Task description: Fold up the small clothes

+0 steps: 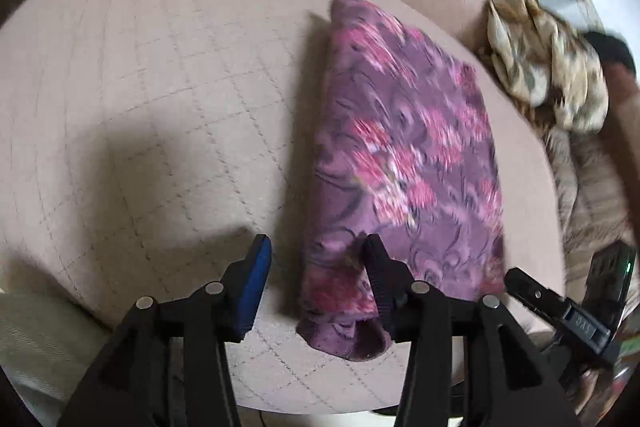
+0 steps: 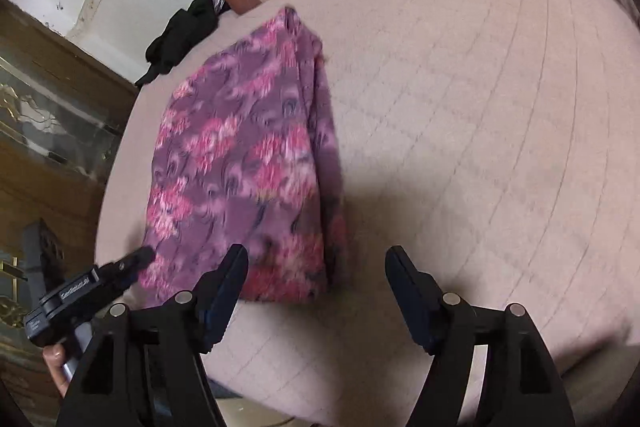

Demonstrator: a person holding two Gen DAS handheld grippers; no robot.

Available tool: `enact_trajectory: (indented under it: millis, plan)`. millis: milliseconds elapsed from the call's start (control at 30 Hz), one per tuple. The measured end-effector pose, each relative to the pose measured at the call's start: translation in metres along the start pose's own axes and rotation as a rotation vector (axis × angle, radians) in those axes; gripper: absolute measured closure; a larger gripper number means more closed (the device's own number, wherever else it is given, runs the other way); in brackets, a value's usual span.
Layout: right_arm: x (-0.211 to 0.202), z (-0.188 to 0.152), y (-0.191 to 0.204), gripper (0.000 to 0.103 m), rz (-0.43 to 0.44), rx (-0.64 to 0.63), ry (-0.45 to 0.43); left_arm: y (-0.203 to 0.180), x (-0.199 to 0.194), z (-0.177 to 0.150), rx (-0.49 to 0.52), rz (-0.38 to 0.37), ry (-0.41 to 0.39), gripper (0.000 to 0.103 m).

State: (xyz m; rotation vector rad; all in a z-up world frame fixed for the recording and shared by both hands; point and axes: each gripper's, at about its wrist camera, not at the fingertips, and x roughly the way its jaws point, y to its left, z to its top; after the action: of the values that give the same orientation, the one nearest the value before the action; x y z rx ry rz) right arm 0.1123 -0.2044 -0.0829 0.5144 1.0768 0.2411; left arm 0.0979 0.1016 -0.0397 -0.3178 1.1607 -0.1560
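From the left wrist, the left gripper (image 1: 316, 251) hangs over the near end of a folded purple floral garment (image 1: 404, 155) that lies on a quilted beige sofa seat (image 1: 160, 87). Its fingers stand wide apart and hold nothing; the right-hand finger shows against the cloth's near corner, though whether it touches cannot be told. The left-hand finger, with its blue pad, is over bare quilting just beside the garment. Beyond the garment, against the sofa back, lies a crumpled tan patterned cloth (image 1: 548, 75). The other gripper's tip shows at the lower right.

From the right wrist, the right gripper (image 2: 316, 257) is also spread wide and empty, straddling the near right-hand edge of the same garment. A black cloth (image 2: 180, 35) lies at the far corner of the seat.

The garment looks soft, light and limp, likely fleece or knit: it should sag and slide open if lifted by one layer. The better hold is probably the thick folded edge at the near corners, pinching all layers together, one gripper per corner.
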Motion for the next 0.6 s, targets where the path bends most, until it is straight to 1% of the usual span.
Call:
enact_trajectory:
  millis: [67,100,133,167,200,233,267,300,333,367,400,433,467,500,533,567,600]
  plan:
    - [0.015,-0.001,0.004,0.029,-0.012,0.003,0.041,-0.007,0.007,-0.002,0.044,0.018,0.016,0.057]
    - [0.02,0.0,0.009,0.031,-0.015,-0.004,0.039,-0.011,0.011,-0.004,0.07,0.042,0.012,0.057]
    - [0.021,0.001,0.011,0.037,-0.018,-0.017,0.029,-0.014,0.012,-0.004,0.086,0.058,0.004,0.057]
    - [0.022,0.001,0.015,0.07,-0.018,-0.045,0.029,-0.016,0.012,-0.003,0.108,0.074,-0.013,0.057]
    - [0.029,0.002,0.025,0.089,-0.022,-0.07,0.039,-0.018,0.011,-0.004,0.113,0.07,-0.022,0.063]
    - [0.031,0.0,0.027,0.089,-0.04,-0.082,0.046,-0.015,0.005,-0.004,0.106,0.046,-0.038,0.085]
    - [0.027,-0.001,0.028,0.091,-0.047,-0.087,0.029,-0.016,-0.002,-0.004,0.106,0.028,-0.057,0.089]
    - [0.017,-0.002,0.027,0.091,-0.041,-0.077,0.006,-0.015,-0.012,-0.008,0.112,0.017,-0.083,0.089]
    - [0.007,-0.003,0.027,0.092,-0.026,-0.069,-0.016,-0.015,-0.024,-0.011,0.127,0.015,-0.127,0.089]
    - [-0.004,-0.005,0.027,0.093,-0.016,-0.07,-0.035,-0.015,-0.027,-0.013,0.135,0.016,-0.141,0.089]
    - [-0.009,-0.009,0.027,0.093,-0.022,-0.068,-0.047,-0.015,-0.023,-0.012,0.142,0.023,-0.131,0.089]
    - [-0.007,-0.011,0.024,0.092,-0.034,-0.06,-0.041,-0.015,-0.014,-0.01,0.142,0.039,-0.091,0.085]
    - [0.004,-0.013,0.018,0.089,-0.056,-0.046,-0.004,-0.013,-0.001,-0.008,0.131,0.064,-0.037,0.081]
    - [0.019,-0.013,0.012,0.087,-0.075,-0.027,0.057,-0.013,0.004,-0.006,0.119,0.086,-0.019,0.072]
    - [0.027,-0.012,0.004,0.085,-0.052,0.015,0.09,-0.01,0.0,-0.004,0.111,0.098,-0.026,0.064]
    - [0.02,-0.009,0.001,0.079,-0.02,0.049,0.079,-0.008,-0.01,-0.002,0.107,0.08,-0.043,0.061]
    - [0.012,-0.005,0.001,0.069,0.011,0.061,0.06,-0.009,-0.018,0.001,0.093,0.044,-0.065,0.054]
